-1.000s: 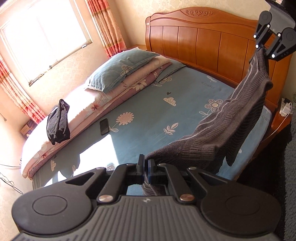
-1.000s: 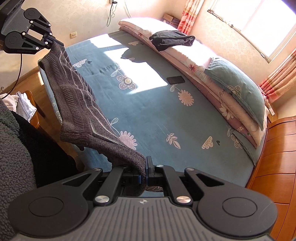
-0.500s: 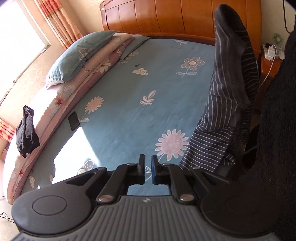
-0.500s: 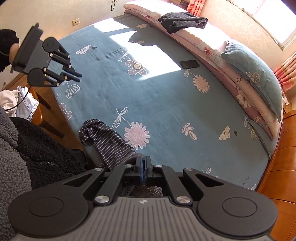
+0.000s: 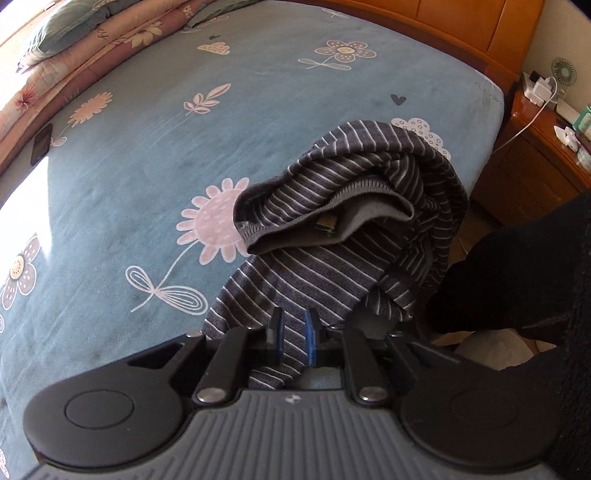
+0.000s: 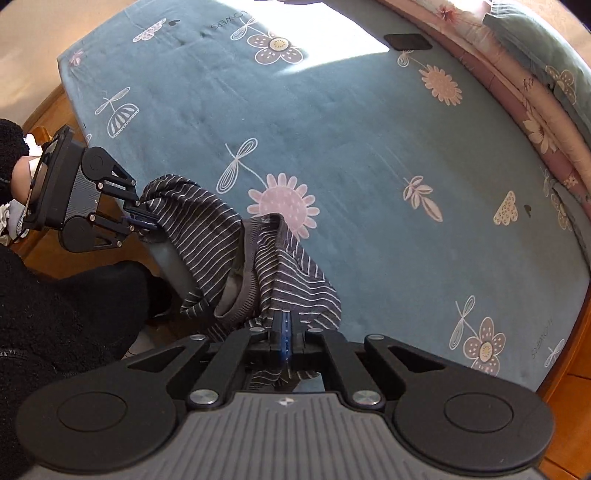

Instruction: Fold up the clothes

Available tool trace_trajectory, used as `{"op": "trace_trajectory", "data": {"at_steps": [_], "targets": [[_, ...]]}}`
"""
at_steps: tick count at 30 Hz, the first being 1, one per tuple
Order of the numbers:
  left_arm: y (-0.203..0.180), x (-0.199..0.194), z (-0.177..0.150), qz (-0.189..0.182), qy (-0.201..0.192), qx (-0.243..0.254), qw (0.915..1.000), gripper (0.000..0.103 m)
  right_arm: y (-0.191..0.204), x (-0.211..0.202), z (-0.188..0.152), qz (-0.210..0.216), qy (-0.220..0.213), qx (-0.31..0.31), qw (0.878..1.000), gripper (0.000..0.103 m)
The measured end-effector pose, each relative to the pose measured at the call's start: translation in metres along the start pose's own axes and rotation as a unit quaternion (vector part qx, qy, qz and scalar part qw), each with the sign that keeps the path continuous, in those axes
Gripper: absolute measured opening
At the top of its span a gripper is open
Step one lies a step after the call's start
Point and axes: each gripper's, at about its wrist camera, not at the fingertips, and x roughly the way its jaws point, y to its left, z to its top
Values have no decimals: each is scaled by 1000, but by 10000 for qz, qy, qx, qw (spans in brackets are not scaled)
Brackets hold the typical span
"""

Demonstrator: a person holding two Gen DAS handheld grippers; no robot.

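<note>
A dark grey sweater with thin white stripes (image 5: 332, 206) lies bunched at the near edge of the blue flowered bed sheet (image 5: 147, 147), partly hanging over the side. My left gripper (image 5: 294, 332) points down at it; its jaws are opening, with a strip of the sweater between them and a gap showing at the pads. In the right wrist view the left gripper (image 6: 147, 218) sits at the sweater's (image 6: 207, 229) left end. My right gripper (image 6: 285, 325) is shut on a fold at the other end.
A black phone (image 5: 41, 142) lies farther back on the sheet, beside a rolled quilt and pillow (image 6: 535, 92). The wooden headboard (image 5: 461, 29) and a nightstand with chargers (image 5: 535, 147) are to the right. A person's dark fleece sleeve (image 6: 55, 314) is close by.
Both grippers came down from holding the sweater stretched in the air. The left one let go of its corner and now hovers over the sweater, which has dropped into a heap on the bed's edge.
</note>
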Motion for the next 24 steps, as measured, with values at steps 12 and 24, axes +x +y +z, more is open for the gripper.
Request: {"op": "trace_trajectory", "data": {"at_steps": [12, 24], "targets": [[52, -20, -28, 52, -44, -295, 9995, 27, 14, 28, 28, -209, -14, 153, 9997, 7], [57, 24, -64, 508, -101, -1808, 9822, 39, 20, 179, 139, 408, 365, -2049, 9773, 22]]}}
